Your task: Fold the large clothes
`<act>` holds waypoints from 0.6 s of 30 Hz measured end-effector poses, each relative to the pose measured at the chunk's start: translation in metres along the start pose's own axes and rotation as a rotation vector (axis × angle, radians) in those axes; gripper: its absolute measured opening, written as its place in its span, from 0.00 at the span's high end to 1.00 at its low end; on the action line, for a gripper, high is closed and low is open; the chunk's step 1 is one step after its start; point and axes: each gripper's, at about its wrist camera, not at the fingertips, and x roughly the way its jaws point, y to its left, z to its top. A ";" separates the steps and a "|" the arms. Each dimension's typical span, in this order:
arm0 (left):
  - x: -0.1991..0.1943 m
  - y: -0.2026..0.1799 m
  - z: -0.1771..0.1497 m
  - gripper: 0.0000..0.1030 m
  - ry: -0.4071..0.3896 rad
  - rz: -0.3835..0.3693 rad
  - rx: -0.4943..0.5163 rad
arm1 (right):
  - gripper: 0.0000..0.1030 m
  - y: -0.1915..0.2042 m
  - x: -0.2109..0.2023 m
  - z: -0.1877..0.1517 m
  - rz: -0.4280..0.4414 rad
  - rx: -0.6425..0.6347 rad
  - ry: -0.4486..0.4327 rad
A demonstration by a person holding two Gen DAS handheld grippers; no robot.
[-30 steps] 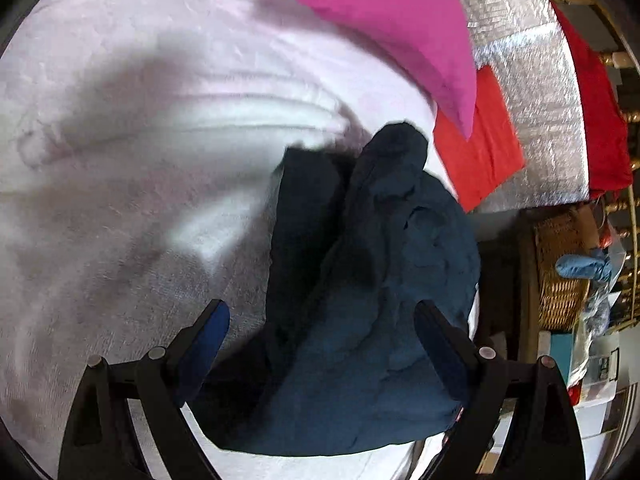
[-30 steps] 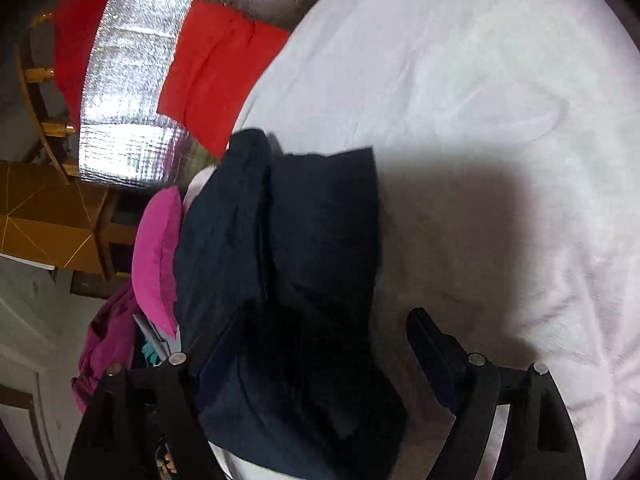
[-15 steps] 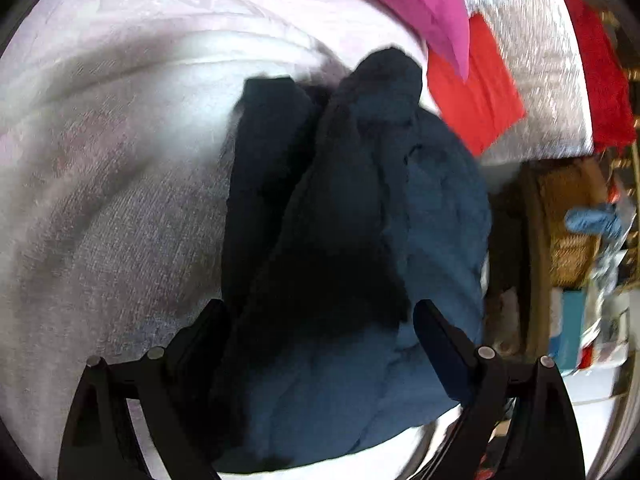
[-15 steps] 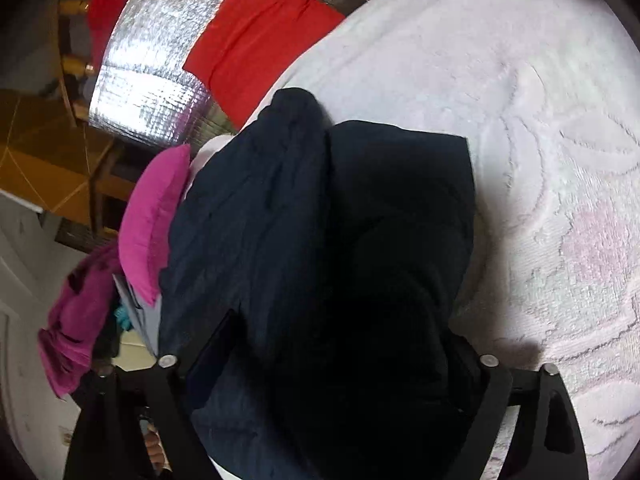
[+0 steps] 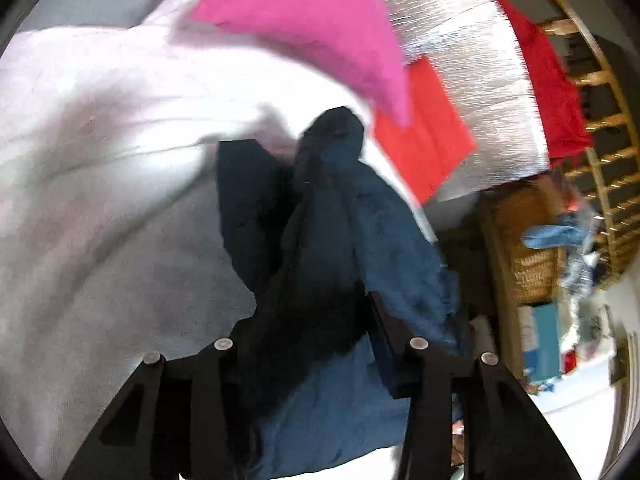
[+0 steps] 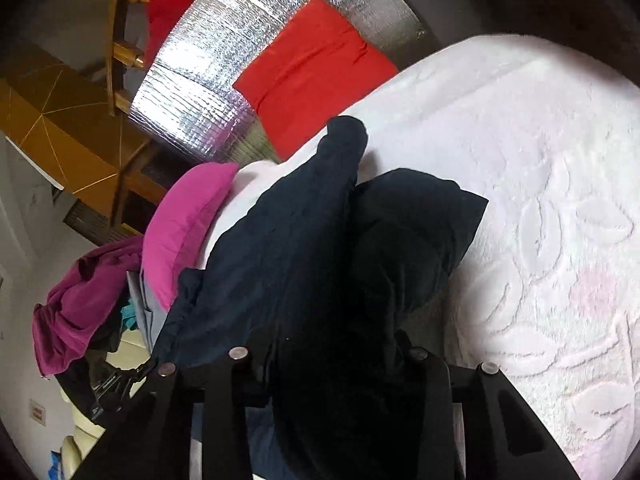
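While both tools are closing in on it, the dark navy garment [image 5: 328, 248] is lying bunched in a heap on the pale pink bedspread [image 5: 100, 208], near the edge of the bed. The left tool [image 5: 312, 332] is narrowing its jaws with a thick fold of the navy cloth filling the gap between them; the cloth is hiding the inner faces, so whether the pads are already pressing on it cannot be told. The right tool [image 6: 332, 356] is doing likewise, its jaws closing with the garment [image 6: 320, 240] bulging up between them and covering the pads, so its grip too cannot be judged.

Around the garment several things are crowding the scene. A magenta pillow [image 5: 312, 28] is resting on the bedspread just beyond the heap, and in the right wrist view the same pillow [image 6: 188, 224] is sitting at the bed's edge beside the navy cloth. An orange-red cloth [image 6: 316, 76] is lying on a silver foil mat [image 6: 208, 80] past the bed. A red garment [image 5: 548, 92] is hanging against a wooden ladder-like rack [image 5: 600, 128]. Further off, a wicker basket [image 5: 536, 272] is standing with a blue cloth [image 5: 556, 236] draped over it. A crumpled purple garment [image 6: 76, 300] is sitting beside the bed, low on the left of the right wrist view. The embossed leaf pattern of the bedspread [image 6: 560, 240] is showing clearly to the right of the heap.
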 end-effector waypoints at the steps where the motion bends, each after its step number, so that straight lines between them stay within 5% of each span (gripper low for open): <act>1: 0.009 0.009 0.000 0.56 0.027 0.061 -0.031 | 0.60 -0.008 0.007 -0.001 -0.027 0.015 0.024; 6: 0.014 0.014 -0.003 0.45 0.057 0.122 -0.091 | 0.42 -0.038 0.021 -0.004 -0.057 0.151 0.094; 14: -0.067 -0.032 -0.023 0.30 -0.173 0.199 0.025 | 0.28 -0.032 -0.056 0.005 -0.070 0.194 -0.056; 18: -0.098 -0.040 -0.051 0.24 -0.196 0.152 0.100 | 0.19 -0.025 -0.097 -0.010 0.052 0.239 -0.119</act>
